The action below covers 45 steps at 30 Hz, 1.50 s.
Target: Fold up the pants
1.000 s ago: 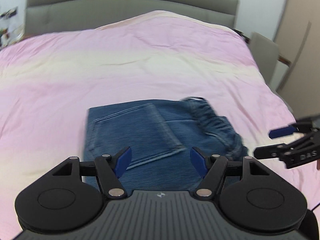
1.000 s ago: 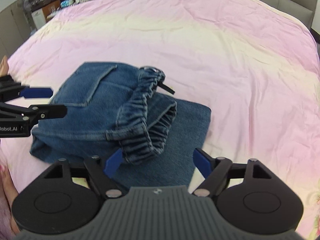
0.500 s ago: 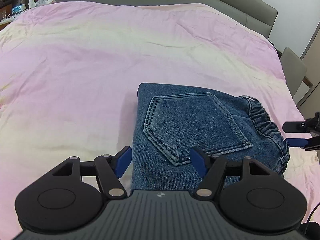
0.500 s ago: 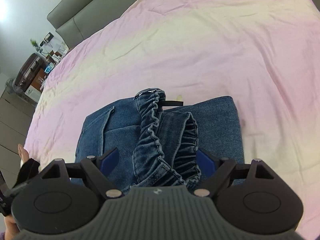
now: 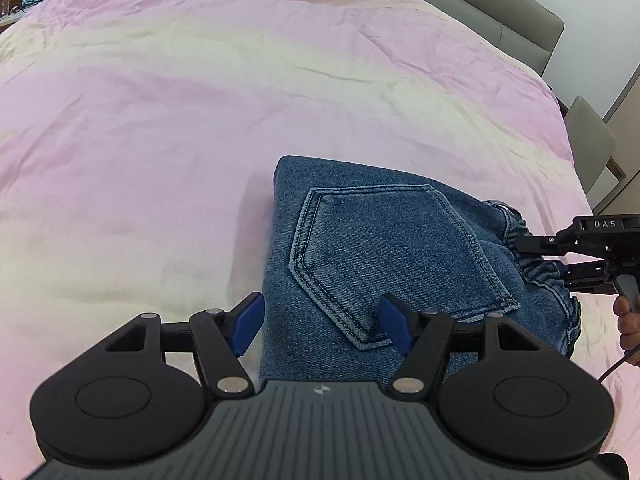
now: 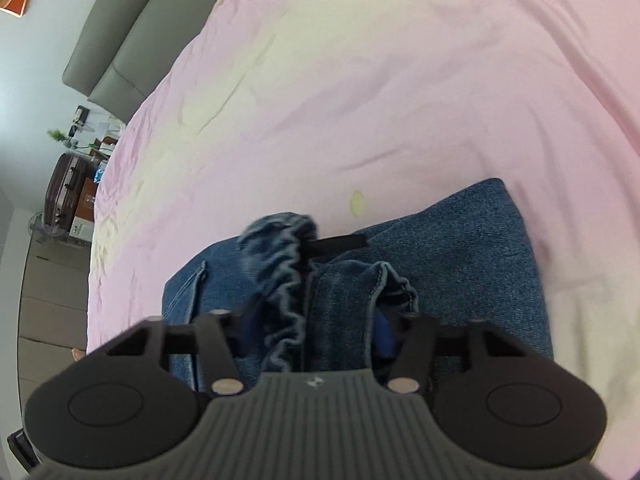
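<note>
Blue denim pants (image 5: 380,248) lie folded in a block on the pink bedspread (image 5: 160,120), back pocket up. My left gripper (image 5: 320,320) is open just above the block's near left edge, one pad beside the denim and the other over the pocket. At the right, the right gripper (image 5: 560,258) reaches in sideways onto the gathered elastic waistband (image 5: 536,272). In the right wrist view its jaws are closing, with the bunched waistband (image 6: 288,280) pinched between them at my right gripper (image 6: 316,324). Fabric hides the left pad there.
A grey headboard (image 5: 480,8) runs along the far side of the bed. A grey chair (image 5: 588,140) stands off the right edge. A person's hand (image 5: 628,320) holds the right gripper. A suitcase (image 6: 64,184) and shelves stand beyond the bed's far corner.
The right gripper rolled, came down onto the waistband, and its jaws narrowed around the bunched fabric. The left gripper drew closer to the pants' near edge, its jaws still wide.
</note>
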Each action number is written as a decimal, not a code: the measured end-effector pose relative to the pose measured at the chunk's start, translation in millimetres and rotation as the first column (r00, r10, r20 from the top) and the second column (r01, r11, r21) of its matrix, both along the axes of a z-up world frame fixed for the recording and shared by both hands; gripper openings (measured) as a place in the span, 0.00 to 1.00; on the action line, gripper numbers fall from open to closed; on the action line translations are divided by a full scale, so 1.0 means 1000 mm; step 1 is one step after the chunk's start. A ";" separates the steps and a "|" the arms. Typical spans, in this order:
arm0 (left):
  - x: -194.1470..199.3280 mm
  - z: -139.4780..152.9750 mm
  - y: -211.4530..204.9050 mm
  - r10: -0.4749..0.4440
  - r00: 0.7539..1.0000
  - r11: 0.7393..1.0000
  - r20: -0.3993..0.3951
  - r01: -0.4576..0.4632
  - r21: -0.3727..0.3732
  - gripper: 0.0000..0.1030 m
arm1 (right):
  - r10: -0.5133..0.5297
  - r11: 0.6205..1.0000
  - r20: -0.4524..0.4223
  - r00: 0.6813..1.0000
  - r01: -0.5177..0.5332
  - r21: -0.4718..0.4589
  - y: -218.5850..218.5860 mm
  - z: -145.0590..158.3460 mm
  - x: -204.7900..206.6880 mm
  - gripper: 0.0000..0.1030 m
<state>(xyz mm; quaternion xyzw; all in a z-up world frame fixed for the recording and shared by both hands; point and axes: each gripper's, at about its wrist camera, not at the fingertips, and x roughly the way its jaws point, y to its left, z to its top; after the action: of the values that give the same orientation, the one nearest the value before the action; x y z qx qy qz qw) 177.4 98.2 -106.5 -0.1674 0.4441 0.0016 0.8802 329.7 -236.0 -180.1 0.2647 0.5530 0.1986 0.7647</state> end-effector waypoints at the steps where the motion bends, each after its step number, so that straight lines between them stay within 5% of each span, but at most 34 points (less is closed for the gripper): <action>1: 0.000 0.001 0.000 -0.001 1.000 1.000 0.001 0.001 0.001 0.75 | 0.031 0.999 0.031 0.999 -0.030 -0.035 0.006 0.008 -0.002 0.23; 3: -0.001 0.003 -0.001 -0.001 1.000 1.000 0.007 0.001 0.005 0.75 | 0.099 0.991 0.113 0.989 -0.088 -0.100 0.016 0.032 -0.010 0.16; 7: -0.005 0.010 -0.003 0.003 0.999 1.000 0.043 -0.002 -0.021 0.75 | 0.130 0.991 0.227 0.965 -0.118 -0.065 0.017 0.088 -0.029 0.06; 12: -0.006 0.031 -0.016 -0.049 0.990 0.997 0.135 0.057 -0.055 0.72 | 0.118 0.992 0.333 0.935 -0.101 -0.070 0.001 0.140 -0.057 0.05; 15: -0.001 0.034 -0.024 -0.078 0.985 0.994 0.155 0.089 -0.068 0.71 | 0.045 0.995 0.317 0.947 -0.016 -0.094 -0.027 0.130 -0.060 0.05; 20: 0.013 0.020 -0.031 -0.098 0.988 0.993 0.123 0.106 -0.059 0.54 | -0.069 0.987 0.155 0.985 0.090 -0.131 -0.067 0.055 -0.060 0.05; 27: 0.027 0.001 -0.029 -0.099 0.994 0.994 0.047 0.101 -0.035 0.52 | -0.108 0.969 0.141 0.984 0.136 -0.208 -0.077 0.007 -0.059 0.05; 31: 0.032 -0.005 -0.033 -0.097 0.995 0.995 0.021 0.097 -0.020 0.52 | -0.057 0.956 0.142 0.988 0.096 -0.279 -0.062 0.016 -0.055 0.08; 34: 0.028 -0.003 -0.030 -0.092 0.996 0.996 0.016 0.092 -0.017 0.52 | 0.002 0.941 0.197 0.980 0.064 -0.331 -0.062 0.039 -0.067 0.21; 40: 0.018 0.003 -0.035 -0.108 0.994 0.994 -0.001 0.108 0.033 0.52 | 0.182 0.918 0.370 0.911 -0.022 -0.396 -0.031 0.079 -0.122 0.31; 45: 0.009 0.009 -0.034 -0.112 0.994 0.993 -0.003 0.113 0.040 0.52 | 0.284 0.869 0.401 0.871 -0.057 -0.492 -0.011 0.069 -0.151 0.31</action>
<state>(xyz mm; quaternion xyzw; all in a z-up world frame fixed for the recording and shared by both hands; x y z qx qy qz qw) 186.6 63.9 -97.2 -0.1246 0.4530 -0.0391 0.8819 178.5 -247.0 -111.5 -0.0327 0.4083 0.1859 0.8931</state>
